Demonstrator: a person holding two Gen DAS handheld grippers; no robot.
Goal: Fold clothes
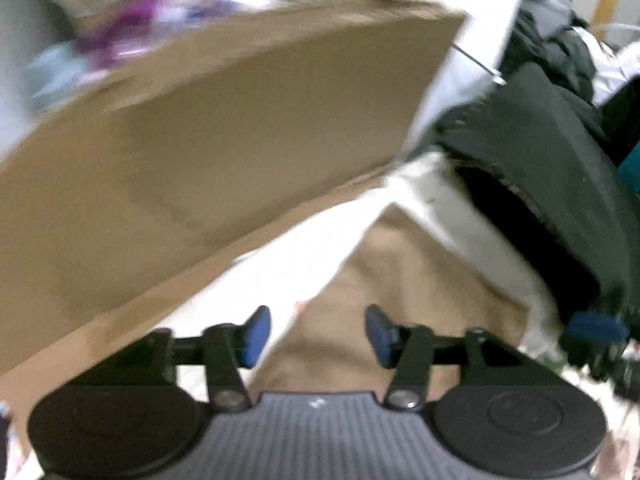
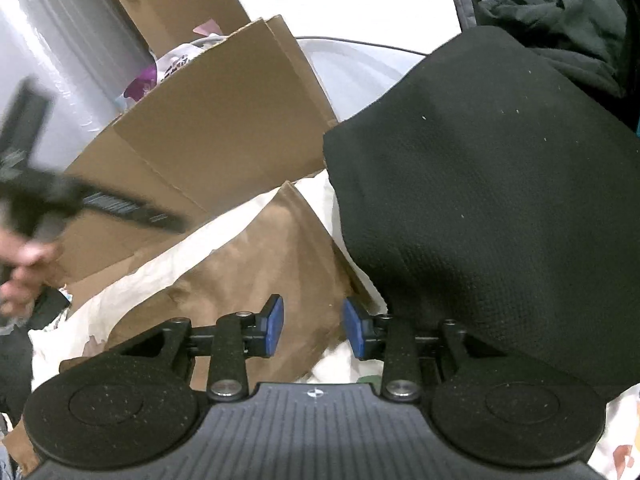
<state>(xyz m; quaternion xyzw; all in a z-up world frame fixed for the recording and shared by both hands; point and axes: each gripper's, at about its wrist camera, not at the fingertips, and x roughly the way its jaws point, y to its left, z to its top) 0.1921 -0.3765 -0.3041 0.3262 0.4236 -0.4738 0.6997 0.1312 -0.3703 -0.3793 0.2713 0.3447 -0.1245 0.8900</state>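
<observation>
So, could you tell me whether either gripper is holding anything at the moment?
Nothing is held. The left gripper and right gripper are open, with only paper behind; the black garment lies free.

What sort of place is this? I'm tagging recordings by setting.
Probably a cluttered storage or packing corner at home: an open cardboard box, brown paper, a folded black garment and more dark clothes piled behind.
</observation>
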